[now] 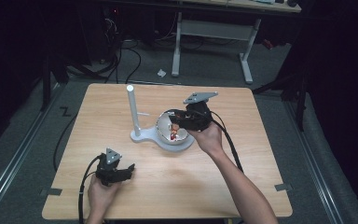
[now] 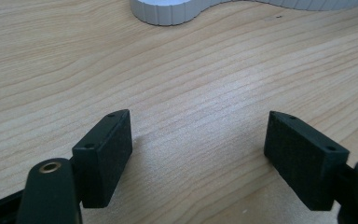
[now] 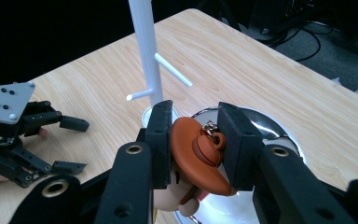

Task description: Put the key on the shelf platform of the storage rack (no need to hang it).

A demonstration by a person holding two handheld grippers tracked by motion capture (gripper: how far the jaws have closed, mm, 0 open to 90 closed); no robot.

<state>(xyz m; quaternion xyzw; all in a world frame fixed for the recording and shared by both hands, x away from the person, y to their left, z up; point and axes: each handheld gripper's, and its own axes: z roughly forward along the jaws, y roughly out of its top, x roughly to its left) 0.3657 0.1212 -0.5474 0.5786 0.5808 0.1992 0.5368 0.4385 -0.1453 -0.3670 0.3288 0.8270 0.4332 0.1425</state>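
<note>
Over the steel bowl (image 3: 279, 135) at the bench's centre, my right hand-held gripper (image 3: 196, 140) pinched the brown-capped figurine (image 3: 196, 158); left hand-held gripper (image 2: 198, 154) idled spread at seven o'clock; next, I judged, hanging its loop on the white stand's (image 3: 144, 51) peg

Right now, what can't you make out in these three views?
- Figurine: its lower body is cut off by the bottom edge and hidden behind the right hand-held gripper in the right gripper view; too small in the high view.
- Bowl: its inside is mostly hidden by the same jaws.
- White stand: cut off by the top edge in the left gripper view.
</note>
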